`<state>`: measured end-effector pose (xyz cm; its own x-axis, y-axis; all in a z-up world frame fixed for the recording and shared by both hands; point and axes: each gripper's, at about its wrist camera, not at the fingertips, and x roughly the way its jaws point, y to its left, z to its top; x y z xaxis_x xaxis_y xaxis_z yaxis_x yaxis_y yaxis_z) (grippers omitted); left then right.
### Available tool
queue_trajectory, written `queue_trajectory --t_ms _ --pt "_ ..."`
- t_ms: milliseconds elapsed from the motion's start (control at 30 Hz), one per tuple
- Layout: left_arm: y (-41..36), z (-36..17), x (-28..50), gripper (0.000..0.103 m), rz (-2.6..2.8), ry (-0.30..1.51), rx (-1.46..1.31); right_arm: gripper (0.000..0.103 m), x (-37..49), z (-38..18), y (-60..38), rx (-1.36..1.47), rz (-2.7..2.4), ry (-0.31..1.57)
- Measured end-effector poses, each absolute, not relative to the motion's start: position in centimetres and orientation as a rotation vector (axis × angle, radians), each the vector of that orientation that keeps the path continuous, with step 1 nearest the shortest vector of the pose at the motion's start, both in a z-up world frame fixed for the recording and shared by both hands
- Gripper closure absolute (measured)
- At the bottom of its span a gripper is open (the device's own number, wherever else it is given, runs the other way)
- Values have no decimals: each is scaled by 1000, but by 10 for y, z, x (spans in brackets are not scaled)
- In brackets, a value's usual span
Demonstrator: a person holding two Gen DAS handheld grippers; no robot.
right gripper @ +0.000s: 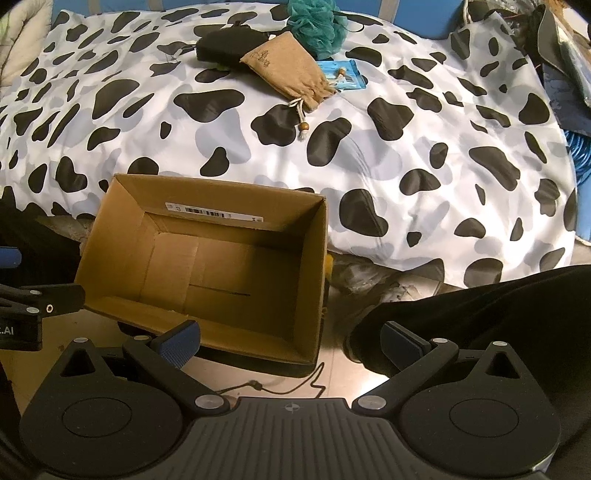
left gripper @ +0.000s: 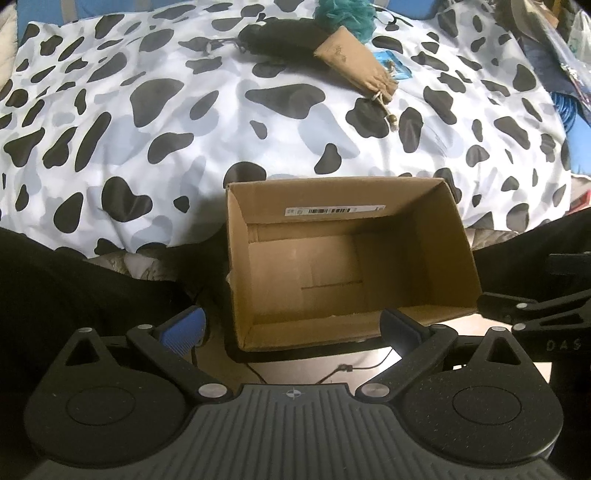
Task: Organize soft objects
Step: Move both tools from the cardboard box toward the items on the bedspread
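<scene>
Both grippers' fingers, left (left gripper: 293,330) and right (right gripper: 290,341), are spread, empty; nothing is boxed (right gripper: 207,258) yet; pouch (right gripper: 290,75), loofah (right gripper: 317,26) remain far on bed (right gripper: 406,147).

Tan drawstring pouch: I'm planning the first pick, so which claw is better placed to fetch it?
Probably the right claw. The tan drawstring pouch lies nearly straight ahead of it across the spotted duvet; for the left claw, also open and empty, it sits off to the right beyond the cardboard box.

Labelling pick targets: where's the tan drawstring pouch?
On the cow-print duvet, far side in both views: tan drawstring pouch leans on the black pouch, below the teal mesh loofah.
</scene>
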<state>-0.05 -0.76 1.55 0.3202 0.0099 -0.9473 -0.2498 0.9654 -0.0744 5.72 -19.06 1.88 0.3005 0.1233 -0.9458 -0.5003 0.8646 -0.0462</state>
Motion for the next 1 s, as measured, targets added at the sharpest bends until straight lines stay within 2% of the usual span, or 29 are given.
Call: queue_trajectory --t_ms 500,1000 --pt "-12 10 11 0 170 1232 -141 0 69 12 -188 -317 433 1209" --pt "2 2 39 0 157 1230 -186 0 103 9 -182 -307 441 1224"
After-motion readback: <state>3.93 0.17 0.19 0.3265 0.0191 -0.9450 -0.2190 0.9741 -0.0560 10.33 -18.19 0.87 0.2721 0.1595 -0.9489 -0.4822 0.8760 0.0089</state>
